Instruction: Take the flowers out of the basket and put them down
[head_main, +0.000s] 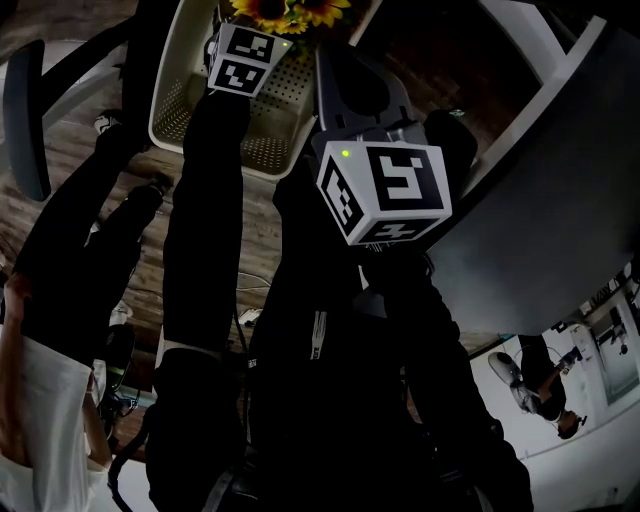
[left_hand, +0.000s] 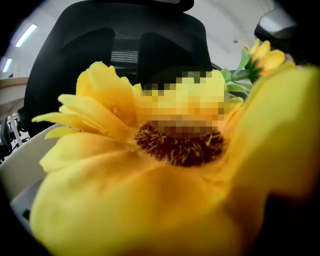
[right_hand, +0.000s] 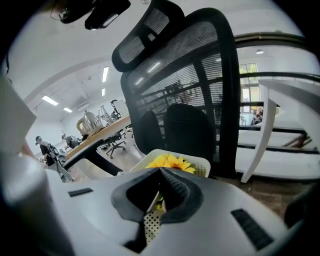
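The sunflowers (left_hand: 150, 190) sit at the white basket's (head_main: 270, 120) 12 o'clock rim. The left gripper (head_main: 255, 35) is buried in petals, so its grip cannot be confirmed. The right gripper (right_hand: 160, 172) is clenched and empty. Risk: a petal-only hold tears the bloom or drags the basket.

Yellow sunflowers (head_main: 290, 12) in perforated cream basket (head_main: 270, 110)

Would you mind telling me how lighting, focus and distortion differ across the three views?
Head view: underexposed, the person's dark sleeves nearly black, the white perforated plastic basket just readable. Left gripper view: the large yellow sunflower fills the frame, near petals soft, dark centre sharper. Right gripper view: evenly lit, strong fisheye bending; the right gripper blurs up close, the black mesh office chair is sharp.
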